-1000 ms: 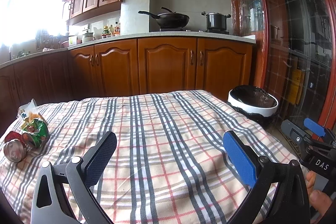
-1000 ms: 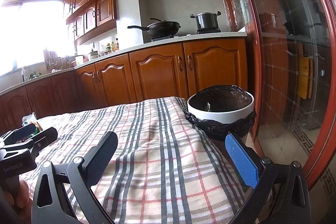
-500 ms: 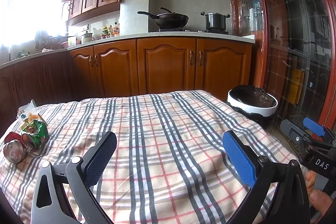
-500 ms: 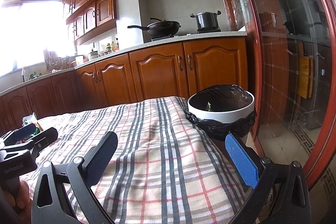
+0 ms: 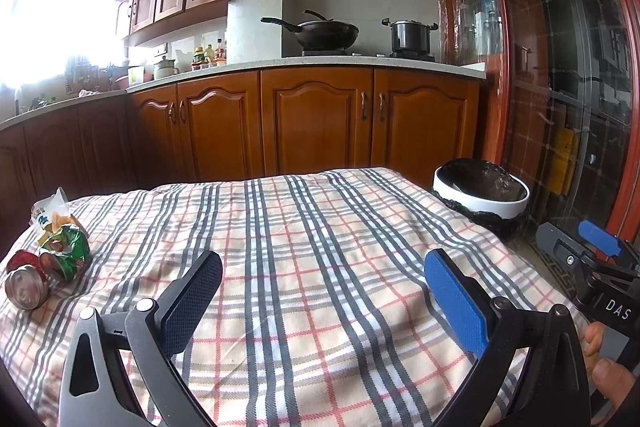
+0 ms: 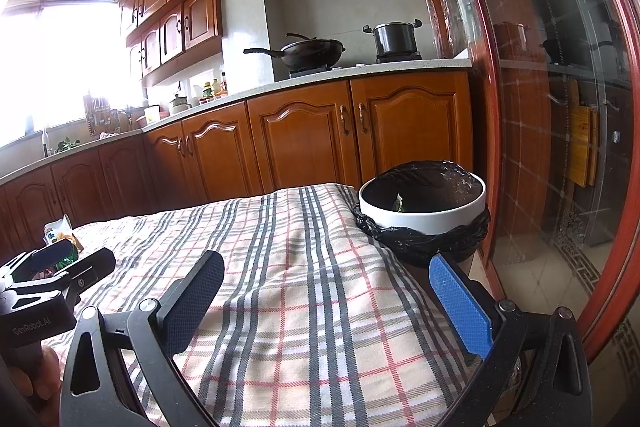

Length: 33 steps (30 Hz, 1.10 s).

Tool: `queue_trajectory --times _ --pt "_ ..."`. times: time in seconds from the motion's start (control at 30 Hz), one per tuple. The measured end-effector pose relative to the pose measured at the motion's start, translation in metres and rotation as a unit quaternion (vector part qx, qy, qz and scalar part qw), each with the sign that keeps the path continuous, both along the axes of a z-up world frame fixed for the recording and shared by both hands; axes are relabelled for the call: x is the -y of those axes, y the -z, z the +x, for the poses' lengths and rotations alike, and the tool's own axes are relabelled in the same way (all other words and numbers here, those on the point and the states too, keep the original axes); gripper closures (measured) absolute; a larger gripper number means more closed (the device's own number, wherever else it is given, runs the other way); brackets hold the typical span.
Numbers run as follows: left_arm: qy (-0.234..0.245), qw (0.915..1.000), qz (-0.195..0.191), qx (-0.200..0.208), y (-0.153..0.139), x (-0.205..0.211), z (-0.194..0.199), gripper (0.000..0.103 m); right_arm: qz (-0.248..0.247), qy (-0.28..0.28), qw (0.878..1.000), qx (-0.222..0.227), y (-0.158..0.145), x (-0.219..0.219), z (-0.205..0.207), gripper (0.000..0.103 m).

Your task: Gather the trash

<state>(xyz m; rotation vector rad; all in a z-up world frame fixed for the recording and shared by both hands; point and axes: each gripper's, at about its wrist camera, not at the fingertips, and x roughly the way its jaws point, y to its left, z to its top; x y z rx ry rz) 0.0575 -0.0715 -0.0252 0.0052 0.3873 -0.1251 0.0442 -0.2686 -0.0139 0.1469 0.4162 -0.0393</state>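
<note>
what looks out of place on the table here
A small pile of litter at the far left of the checked tablecloth: a crushed red can, a crumpled green wrapper and a torn snack packet. Nothing is spilled.

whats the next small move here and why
Probably swing the left gripper left toward the cans and wrappers at the cloth's left edge. Both grippers are open and empty, that pile is the only trash left on the cloth, and it lies on the left side, while the bin sits far right.

Bare tablecloth (image 5: 320, 267) between grippers
</note>
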Motion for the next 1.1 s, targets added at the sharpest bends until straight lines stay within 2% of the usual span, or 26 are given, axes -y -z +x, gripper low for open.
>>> queue_trajectory --times 1.1 --pt "0.000 1.0000 -0.001 -0.001 0.0006 -0.0011 0.0003 0.001 0.003 -0.007 1.000 0.001 -0.0024 -0.0028 0.0003 0.000"
